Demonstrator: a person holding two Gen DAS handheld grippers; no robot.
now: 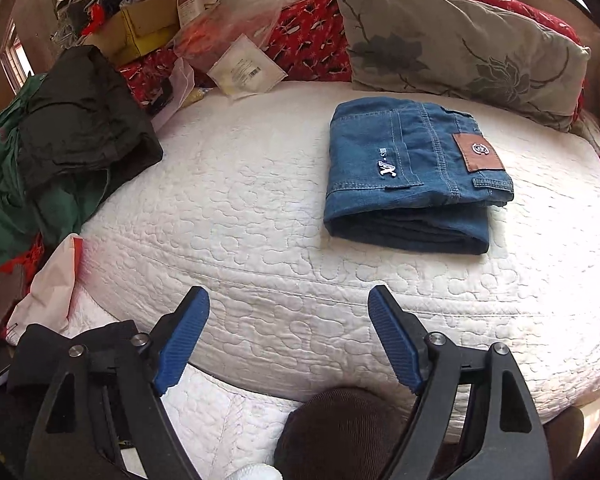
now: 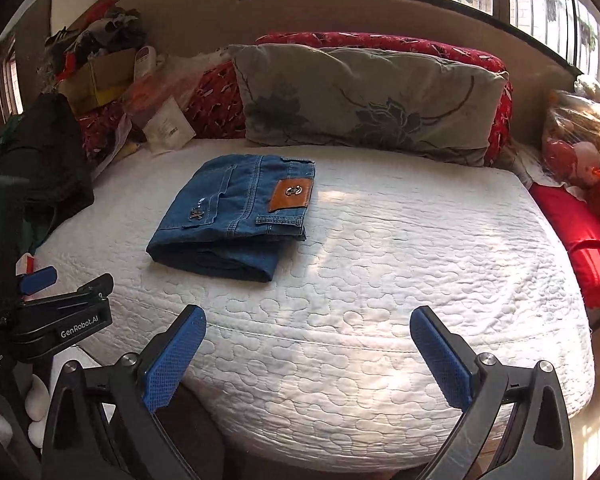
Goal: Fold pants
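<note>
The left hand-held gripper (image 1: pixel 288 300) and the right hand-held gripper (image 2: pixel 308 320) both hang over the near edge of the bed with the white quilted cover (image 2: pixel 380 280), blue-padded jaws spread apart, nothing between them. The folded blue denim pants with a brown leather patch (image 1: pixel 412 176) lie towards the bed's far edge, near the grey flower-print pillow (image 1: pixel 460 40).

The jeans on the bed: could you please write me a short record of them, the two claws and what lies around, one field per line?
garment: blue jeans, folded into a compact stack
label: brown leather patch facing up at the waistband
resting on: white quilted bedspread
behind the jeans: grey floral pillow
side pile: dark and green clothes, apart from the jeans
left claw: open, nothing between the pads, short of the jeans
right claw: open wide, empty, short of the jeans
task state: jeans look fully folded
</note>
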